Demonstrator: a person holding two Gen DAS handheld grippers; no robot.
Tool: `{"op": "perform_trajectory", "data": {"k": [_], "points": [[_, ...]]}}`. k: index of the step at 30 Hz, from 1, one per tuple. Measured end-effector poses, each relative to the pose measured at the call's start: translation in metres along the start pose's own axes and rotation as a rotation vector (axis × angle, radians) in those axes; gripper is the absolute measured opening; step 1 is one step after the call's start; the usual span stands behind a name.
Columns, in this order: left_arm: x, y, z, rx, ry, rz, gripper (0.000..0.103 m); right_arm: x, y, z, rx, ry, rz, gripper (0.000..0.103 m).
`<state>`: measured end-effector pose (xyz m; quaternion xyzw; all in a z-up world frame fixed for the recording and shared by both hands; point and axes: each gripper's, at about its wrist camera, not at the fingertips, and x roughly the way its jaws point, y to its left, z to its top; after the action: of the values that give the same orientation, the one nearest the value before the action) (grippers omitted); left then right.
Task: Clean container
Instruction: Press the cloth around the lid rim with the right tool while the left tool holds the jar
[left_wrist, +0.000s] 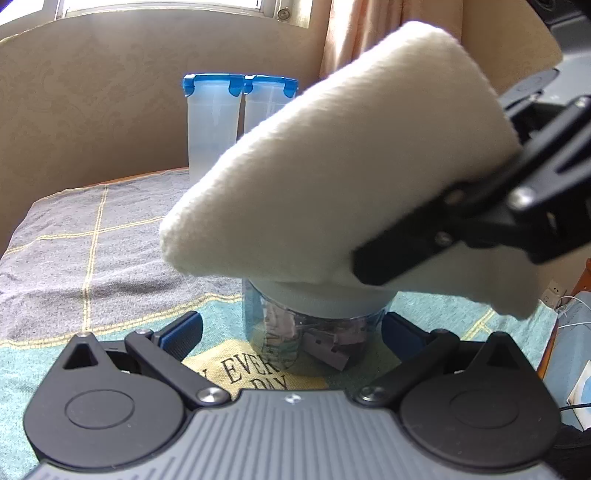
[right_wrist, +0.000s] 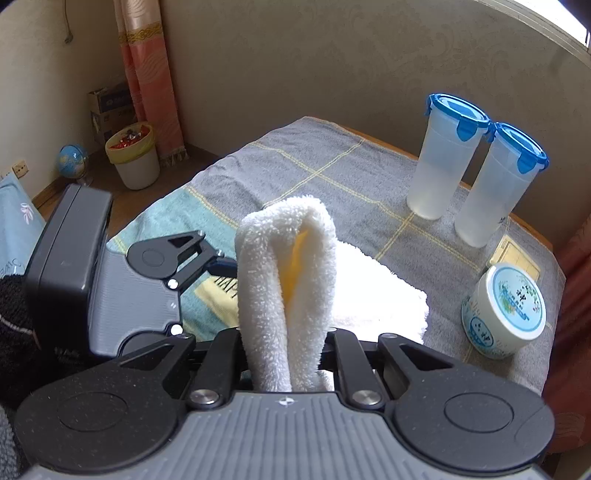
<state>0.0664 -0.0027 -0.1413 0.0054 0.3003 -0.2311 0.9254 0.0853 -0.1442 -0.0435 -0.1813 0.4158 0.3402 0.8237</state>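
Note:
A clear round container (left_wrist: 314, 332) with small objects inside stands on the tablecloth between my left gripper's blue pads (left_wrist: 183, 334). My left gripper (left_wrist: 291, 332) stands around it with a gap on each side. My right gripper (right_wrist: 284, 343) is shut on a folded white towel (right_wrist: 284, 266). In the left wrist view the towel (left_wrist: 332, 177) rests on the container's top and hides the lid. The left gripper (right_wrist: 221, 264) shows at the left of the right wrist view; the towel hides the container there.
Two tall translucent cups with blue clip lids (right_wrist: 443, 158) (right_wrist: 498, 188) stand at the table's far side. A white round tub (right_wrist: 506, 310) sits at the right. The checked tablecloth (right_wrist: 332, 166) covers the table. A bin (right_wrist: 133, 158) stands on the floor at left.

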Motion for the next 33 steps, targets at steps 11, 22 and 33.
{"op": "perform_trajectory", "data": {"k": [11,22,33], "points": [[-0.001,0.001,0.001,-0.004,0.000,0.007,0.103,-0.017,0.004,-0.019,-0.007,0.032,-0.018,0.015],[0.001,0.003,0.002,-0.011,0.001,0.002,0.103,-0.024,-0.010,-0.027,0.003,0.053,-0.073,0.016],[-0.002,0.005,0.002,-0.015,0.002,-0.003,0.103,-0.015,-0.025,-0.014,0.009,0.043,-0.123,0.016]]}}
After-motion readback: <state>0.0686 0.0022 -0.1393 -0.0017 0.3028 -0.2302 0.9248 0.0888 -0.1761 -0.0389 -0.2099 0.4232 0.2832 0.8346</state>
